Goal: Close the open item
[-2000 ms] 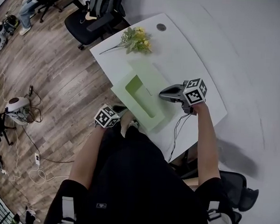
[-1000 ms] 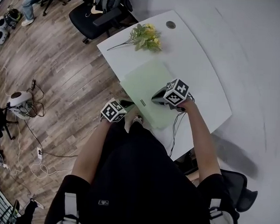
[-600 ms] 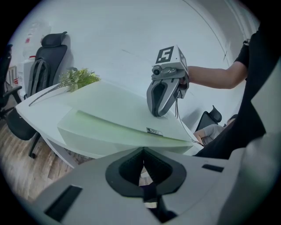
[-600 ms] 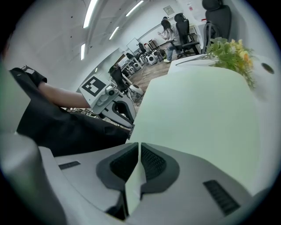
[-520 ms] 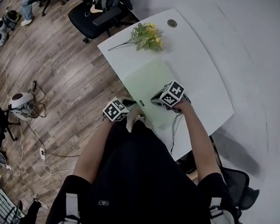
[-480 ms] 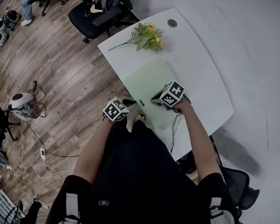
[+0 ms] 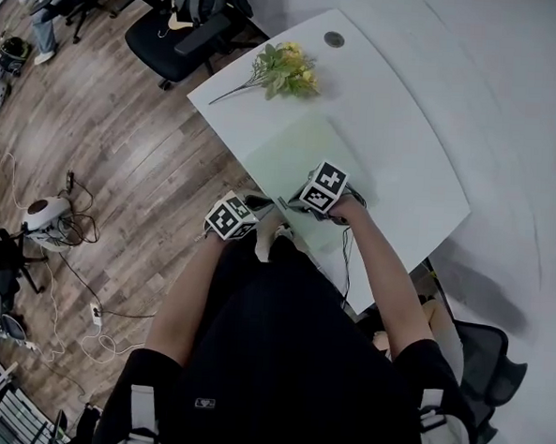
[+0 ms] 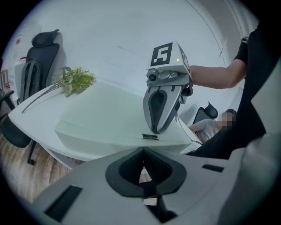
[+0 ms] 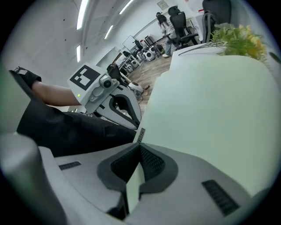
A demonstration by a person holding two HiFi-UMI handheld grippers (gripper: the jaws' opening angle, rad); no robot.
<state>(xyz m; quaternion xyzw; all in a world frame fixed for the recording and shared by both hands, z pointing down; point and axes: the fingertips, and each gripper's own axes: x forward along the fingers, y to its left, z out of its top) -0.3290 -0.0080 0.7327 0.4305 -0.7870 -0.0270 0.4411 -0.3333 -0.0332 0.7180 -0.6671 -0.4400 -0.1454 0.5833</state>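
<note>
Your right gripper (image 8: 156, 129) has its 2 jaws pressed together with nothing pinched between them. Its closed tips rest on top of the pale green flat rectangular box (image 7: 296, 152), just behind the small dark label (image 8: 150, 136) on the box's near edge. The box lies directly beneath that tool on the white curved table (image 7: 405, 149). Its lid (image 9: 210, 88) is down and level as far as either gripper view shows; whether it has seated all the way round I cannot tell. Your left gripper (image 7: 257, 204) is closed too and holds nothing. It hangs just off the table's near edge, beside the right tool and near the box's front, apparently not touching it.

Risks, as I judge them:

1. The tips sit very close to the lid's near edge. Lean toward yourself and they could slide off it, and the lid might lift again.
2. Nothing braces the box. A slanted push from the right tool could skate it across the smooth table. It could go toward the bunch of yellow and green artificial flowers (image 7: 285, 73) lying well beyond the tips, or back off the edge beside the left tool.
3. Pressing at 1 point only may leave the side beyond the tips standing proud.
4. The black cable (image 7: 345, 267) trailing behind the right tool could snag on the table edge.
</note>
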